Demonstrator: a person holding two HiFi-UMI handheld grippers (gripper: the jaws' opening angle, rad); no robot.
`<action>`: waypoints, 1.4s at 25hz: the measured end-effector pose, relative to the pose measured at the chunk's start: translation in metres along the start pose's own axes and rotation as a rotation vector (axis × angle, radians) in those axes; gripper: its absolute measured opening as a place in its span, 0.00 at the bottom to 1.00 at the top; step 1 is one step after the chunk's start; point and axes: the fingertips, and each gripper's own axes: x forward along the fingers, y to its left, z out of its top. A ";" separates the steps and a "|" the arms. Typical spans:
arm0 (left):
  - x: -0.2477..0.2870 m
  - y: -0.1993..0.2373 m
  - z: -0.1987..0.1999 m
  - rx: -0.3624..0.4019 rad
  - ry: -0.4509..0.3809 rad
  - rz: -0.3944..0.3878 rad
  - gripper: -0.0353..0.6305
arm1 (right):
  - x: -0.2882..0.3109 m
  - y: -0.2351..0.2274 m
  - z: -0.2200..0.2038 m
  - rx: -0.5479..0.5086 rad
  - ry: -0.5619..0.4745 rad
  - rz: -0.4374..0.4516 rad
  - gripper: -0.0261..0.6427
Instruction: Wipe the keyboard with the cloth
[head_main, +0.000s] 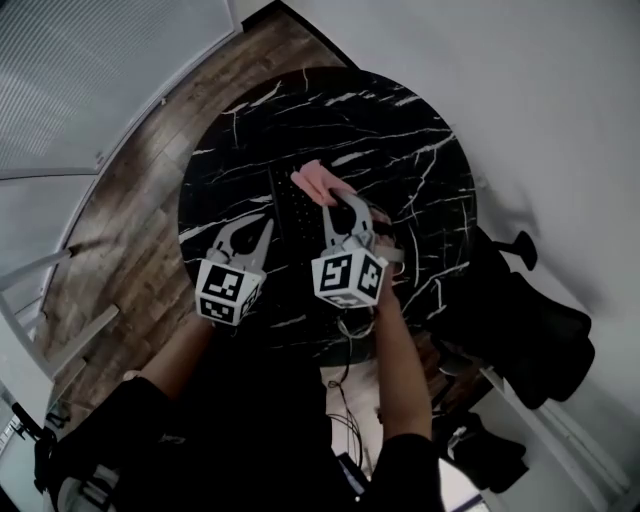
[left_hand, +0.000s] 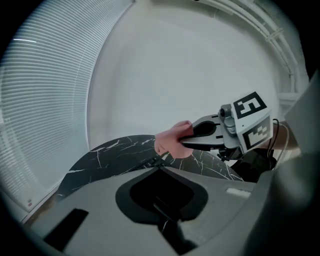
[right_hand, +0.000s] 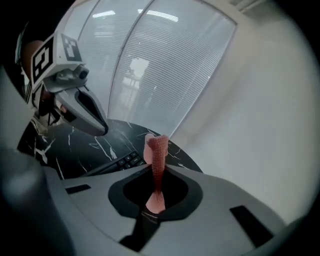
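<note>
Pink cloth (head_main: 318, 181) is pinched tight in my right hand-held gripper (head_main: 335, 200). The jaws are clamped on one end, so the rest pokes out past the tips in a bunched-up roll. It's sitting just over the far part of the keyboard (head_main: 290, 215), which lies on the black marble desk (head_main: 400, 140) right below and between my two grippers.

My left hand-held gripper (head_main: 255, 228) has its jaws together with nothing in them, just beside the right one.

To wipe properly, I reckon I should tip the right one down so the roll flattens onto the keys. Then I'd drag along the rows with light pressure and not stab at them. Marble looks slick, so the left could pin a keyboard edge.

Only real obstacle is that left gripper sitting close to the wipe path. The black chair (head_main: 540, 320) off to the right of the desk is well clear.
</note>
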 end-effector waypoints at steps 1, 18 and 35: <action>0.005 0.004 -0.001 0.001 0.003 -0.005 0.05 | 0.012 -0.003 -0.001 -0.035 0.012 0.000 0.05; 0.040 0.033 -0.033 -0.049 0.109 -0.032 0.05 | 0.106 0.020 -0.052 -0.360 0.261 0.137 0.05; 0.024 0.004 -0.056 -0.049 0.126 -0.020 0.05 | 0.063 0.073 -0.092 -0.217 0.329 0.286 0.05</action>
